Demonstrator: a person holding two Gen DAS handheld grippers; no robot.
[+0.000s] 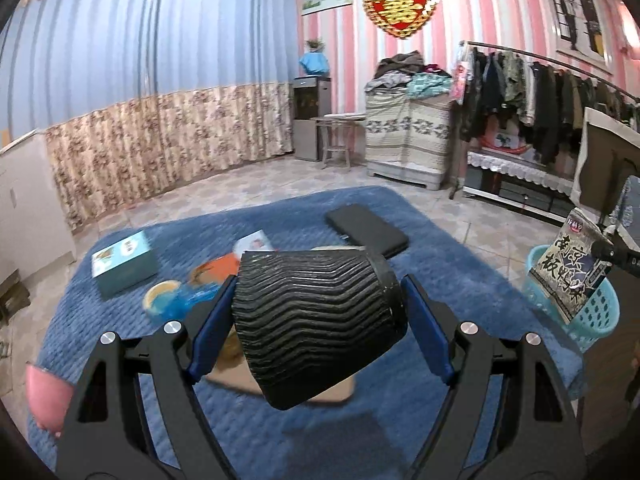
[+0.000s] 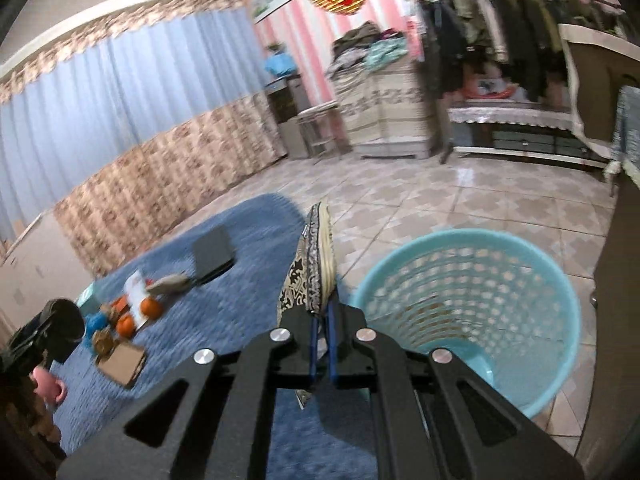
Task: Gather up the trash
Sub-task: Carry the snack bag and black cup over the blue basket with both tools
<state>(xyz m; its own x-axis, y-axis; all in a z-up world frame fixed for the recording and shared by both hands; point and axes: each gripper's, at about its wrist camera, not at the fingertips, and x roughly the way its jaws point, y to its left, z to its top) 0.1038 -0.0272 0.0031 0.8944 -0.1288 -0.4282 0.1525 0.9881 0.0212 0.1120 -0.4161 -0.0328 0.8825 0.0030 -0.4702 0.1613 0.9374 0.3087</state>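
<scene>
My left gripper (image 1: 316, 320) is shut on a black ribbed paper cup (image 1: 316, 316), held on its side above the blue rug (image 1: 440, 280). My right gripper (image 2: 322, 320) is shut on a flat snack wrapper (image 2: 312, 256) with dark print, held upright just left of the light blue plastic basket (image 2: 468, 300). In the left wrist view the wrapper (image 1: 568, 272) hangs over the basket (image 1: 600, 316) at the far right. In the right wrist view the cup (image 2: 64, 324) shows at the far left.
On the rug lie a teal box (image 1: 124, 264), orange and blue packets (image 1: 188, 292), a brown card (image 1: 240, 376), a black case (image 1: 366, 228) and a pink object (image 1: 46, 396). A clothes rack (image 1: 540, 92), covered cabinet (image 1: 408, 136) and stool (image 1: 338, 136) stand along the striped wall.
</scene>
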